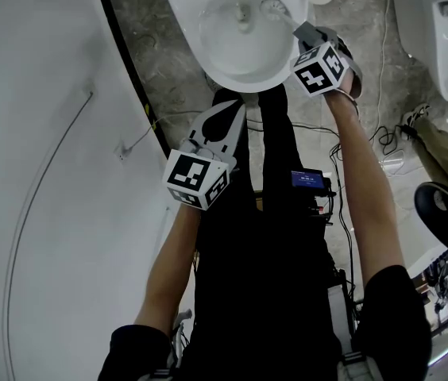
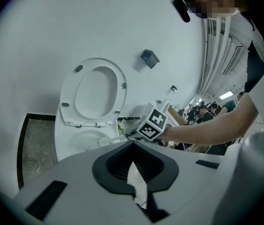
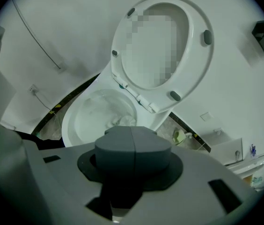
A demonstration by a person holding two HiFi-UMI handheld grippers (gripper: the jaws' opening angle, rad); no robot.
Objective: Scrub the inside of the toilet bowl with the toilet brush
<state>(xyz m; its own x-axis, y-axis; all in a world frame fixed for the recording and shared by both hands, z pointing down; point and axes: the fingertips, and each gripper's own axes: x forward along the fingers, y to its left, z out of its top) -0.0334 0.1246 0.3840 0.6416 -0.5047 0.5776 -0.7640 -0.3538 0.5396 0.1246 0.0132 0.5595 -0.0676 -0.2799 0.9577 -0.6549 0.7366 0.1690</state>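
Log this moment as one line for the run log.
phase: scrub | right gripper: shut on toilet brush, head inside toilet bowl | left gripper: open, empty, clear of bowl

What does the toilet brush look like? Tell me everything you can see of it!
The toilet brush is all white and looks like plastic. It has a round, bristly head and a thin, straight handle. The head is down inside the toilet bowl, close to its far inner wall. The handle slants up over the rim to the right gripper, whose jaws are shut on it. Nothing else touches the brush.
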